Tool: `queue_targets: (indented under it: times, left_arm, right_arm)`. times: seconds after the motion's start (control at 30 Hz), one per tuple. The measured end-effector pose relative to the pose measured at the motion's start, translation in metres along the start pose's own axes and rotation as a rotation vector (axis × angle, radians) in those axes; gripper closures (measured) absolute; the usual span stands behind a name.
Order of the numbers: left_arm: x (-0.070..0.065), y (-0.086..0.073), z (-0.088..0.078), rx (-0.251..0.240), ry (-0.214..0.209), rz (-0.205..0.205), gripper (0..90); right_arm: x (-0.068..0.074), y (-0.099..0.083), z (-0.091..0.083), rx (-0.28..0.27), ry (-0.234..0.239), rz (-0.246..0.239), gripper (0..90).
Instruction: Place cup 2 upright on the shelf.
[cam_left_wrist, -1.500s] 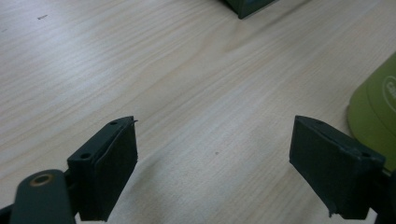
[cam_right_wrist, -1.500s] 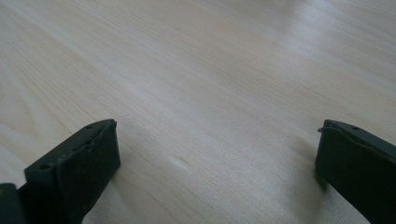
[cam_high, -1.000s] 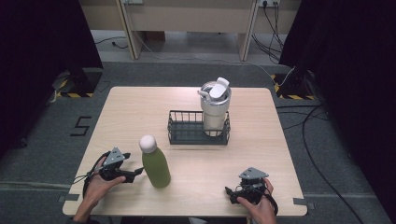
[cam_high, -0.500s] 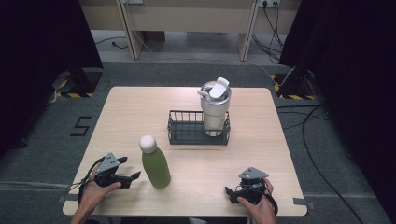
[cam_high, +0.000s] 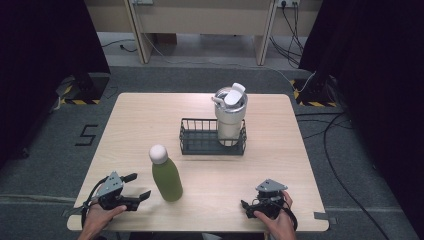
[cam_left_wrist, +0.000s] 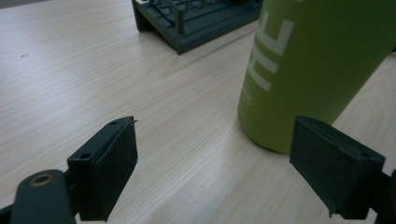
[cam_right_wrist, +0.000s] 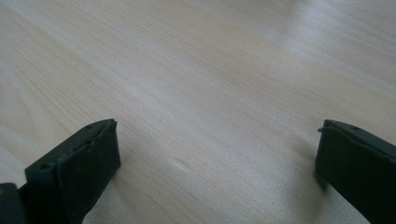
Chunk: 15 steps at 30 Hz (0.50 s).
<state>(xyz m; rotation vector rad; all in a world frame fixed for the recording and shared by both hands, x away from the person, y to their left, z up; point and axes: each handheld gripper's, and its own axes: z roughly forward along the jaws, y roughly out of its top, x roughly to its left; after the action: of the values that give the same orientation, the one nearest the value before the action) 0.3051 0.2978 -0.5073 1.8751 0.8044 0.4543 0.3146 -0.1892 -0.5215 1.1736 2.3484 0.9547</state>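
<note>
A green bottle (cam_high: 166, 175) with a white cap stands upright on the near left of the wooden table (cam_high: 145, 120). My left gripper (cam_high: 138, 185) lies just left of it, jaws open and pointing at its base, a small gap away. In the left gripper view the bottle (cam_left_wrist: 317, 60) rises beyond the right jaw, and nothing sits between the fingers (cam_left_wrist: 112, 163). My right gripper (cam_high: 247, 206) rests near the front right edge in a hand. The right gripper (cam_right_wrist: 217, 130) stands open over bare wood in its own view.
A dark wire basket (cam_high: 200, 137) sits mid-table with a white lidded tumbler (cam_high: 230, 117) upright in its right end. The basket's corner (cam_left_wrist: 201, 18) shows behind the bottle. Cables and table legs lie on the floor beyond.
My left gripper has drawn back from the bottle, left and toward the near edge, jaws unchanged. The bottle and the right gripper have stayed put.
</note>
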Motion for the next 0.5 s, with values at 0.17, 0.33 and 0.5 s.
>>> queue_targets:
  times: [0.17,0.33,0.5]
  left_arm:
    - [-0.008,0.001,0.0,-0.015,-0.021,0.015,15.1]
    - [-0.017,0.003,0.002,-0.013,-0.05,0.054,15.1]
    - [-0.02,0.003,0.002,-0.022,-0.071,0.059,15.1]
  right_arm:
    - [0.0,0.0,0.0,0.0,0.0,0.0,0.4]
    - [0.0,0.0,0.0,0.0,0.001,-0.001,0.4]
    - [0.0,0.0,0.0,0.0,0.001,-0.003,0.4]
